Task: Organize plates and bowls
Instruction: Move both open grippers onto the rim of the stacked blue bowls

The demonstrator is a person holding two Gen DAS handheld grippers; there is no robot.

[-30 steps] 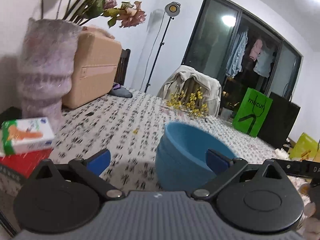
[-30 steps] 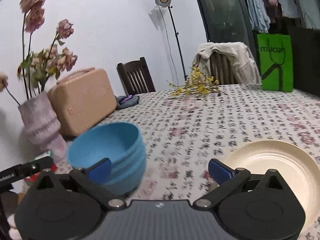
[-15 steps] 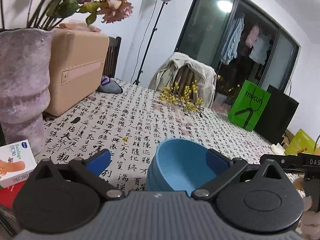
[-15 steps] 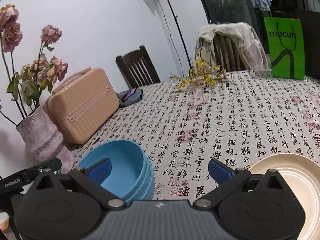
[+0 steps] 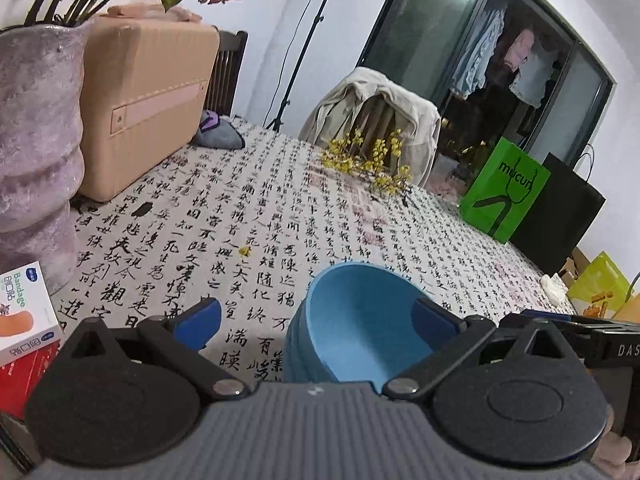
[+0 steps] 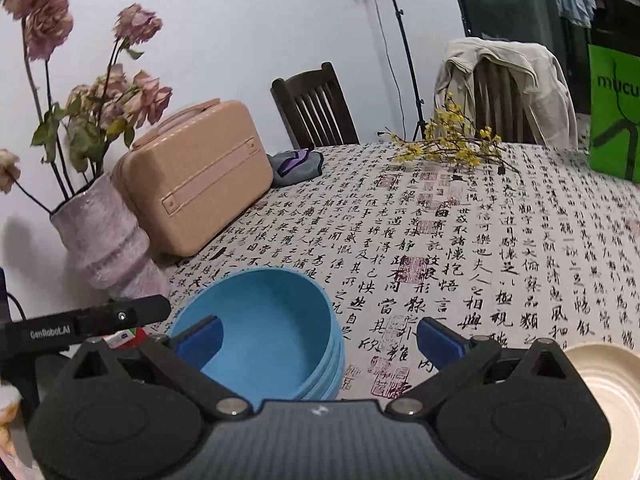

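Observation:
A stack of blue bowls (image 5: 352, 320) (image 6: 264, 320) stands upright on the calligraphy-print tablecloth (image 6: 520, 260). My left gripper (image 5: 316, 318) is open just in front of the stack; its right pad overlaps the bowl's inside and its left pad hangs over the cloth. My right gripper (image 6: 320, 342) is open too, with its left pad over the bowl's inside and its right pad over bare cloth. A cream plate (image 6: 608, 392) lies flat at the lower right, partly hidden behind the right gripper's body. Each gripper shows at the edge of the other's view.
A purple vase (image 5: 36, 140) with dried roses and a pink hard case (image 6: 196, 176) stand at the left. A bandage box (image 5: 24, 316) sits on a red box near the vase. Yellow flower sprigs (image 6: 448, 148) lie far back, a green bag (image 5: 504, 192) at the right.
Both views have shifted: the vase slid left in the left wrist view, and the plate moved toward the lower right corner of the right wrist view. Both grippers stayed open; the bowls stayed put.

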